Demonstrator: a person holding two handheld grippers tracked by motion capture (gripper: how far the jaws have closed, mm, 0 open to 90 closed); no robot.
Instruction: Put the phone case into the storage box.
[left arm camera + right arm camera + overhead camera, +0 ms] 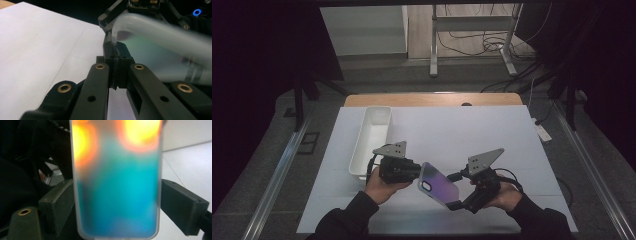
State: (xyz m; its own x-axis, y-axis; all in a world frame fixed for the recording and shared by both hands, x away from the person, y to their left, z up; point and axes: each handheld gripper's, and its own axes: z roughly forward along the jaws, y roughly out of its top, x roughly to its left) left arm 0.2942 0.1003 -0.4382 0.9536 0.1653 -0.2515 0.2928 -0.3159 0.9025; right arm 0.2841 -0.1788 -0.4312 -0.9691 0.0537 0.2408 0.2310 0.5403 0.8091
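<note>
Together, left tongs and right tongs grip the tilted phone case.

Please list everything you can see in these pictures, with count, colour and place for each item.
Phone case: one, iridescent purple-blue with a frosted rim, held above the sheet between both grippers.
Tray: one, white, long and narrow, on the sheet's left side.
Sheet: one, white, covering most of the table.
Table: one, wooden, bare strip at the far edge.
Metal stand: one, grey, on the floor beyond the table.
Left gripper: one, black, shut on the case's corner.
Right gripper: one, black, jaws across the case's width.
Hands: two, dark sleeves, at the near edge.
</note>
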